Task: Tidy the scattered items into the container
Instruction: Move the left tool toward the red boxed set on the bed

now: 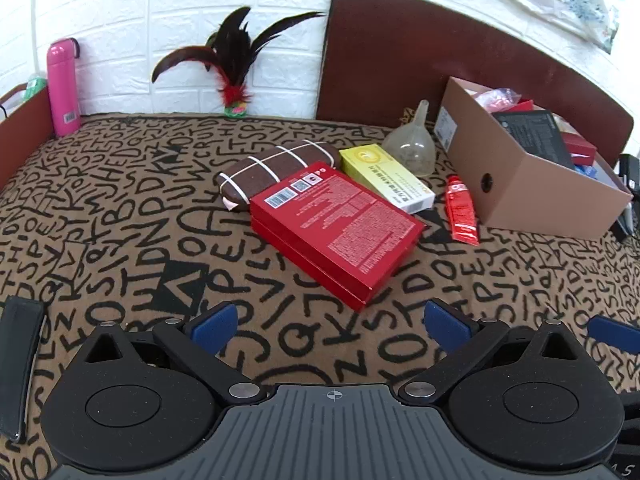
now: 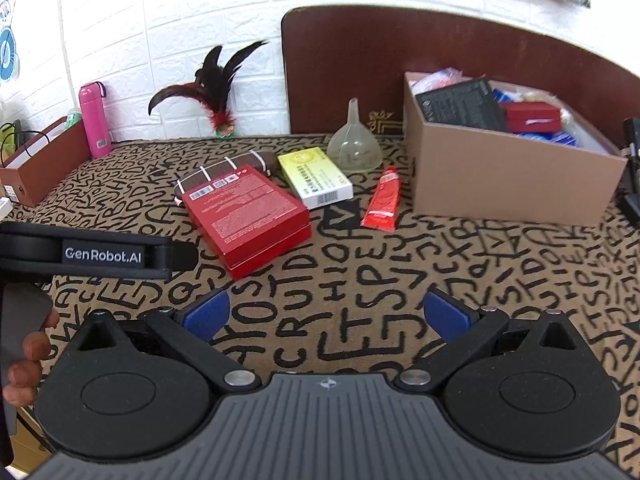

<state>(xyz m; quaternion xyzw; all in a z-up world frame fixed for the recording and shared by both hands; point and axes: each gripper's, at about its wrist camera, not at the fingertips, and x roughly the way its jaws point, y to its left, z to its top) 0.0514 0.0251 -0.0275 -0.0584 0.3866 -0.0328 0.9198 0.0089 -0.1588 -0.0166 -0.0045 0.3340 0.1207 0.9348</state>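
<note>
A white brick-pattern wall (image 1: 160,20) and a dark brown board (image 2: 400,60) stand behind a surface covered with a tan cloth (image 1: 120,220) printed all over with black letters. Near the middle of the cloth lies a flat red box (image 1: 336,232), label side up, and tucked against its far edge is a brown pouch (image 1: 276,168) crossed by white bands. A yellow and white carton (image 1: 386,178) lies just beside the red box on the right, with a clear funnel (image 1: 414,148) standing mouth down behind it and a red tube (image 1: 460,210) lying on the cloth between the carton and the cardboard box (image 2: 512,176). That cardboard box sits at the right rear of the surface, open at the top and already holding a black box (image 2: 460,106), a small red case (image 2: 530,116) and some wrapped bits that are hard to make out. Against the wall at the left are a pink bottle (image 1: 62,88), a brown open tray (image 2: 44,164) and a bunch of dark red feathers (image 1: 232,52). The left tongs (image 1: 330,324) hover low over the near part of the cloth, spread wide and holding nothing, their blue pads (image 1: 214,326) well short of the red box. The right tongs (image 2: 326,318) are likewise spread wide and bare over the cloth. In the right wrist view a black strap (image 2: 100,252) with white lettering crosses the left edge, and fingers of a hand (image 2: 32,352) show below it.
</note>
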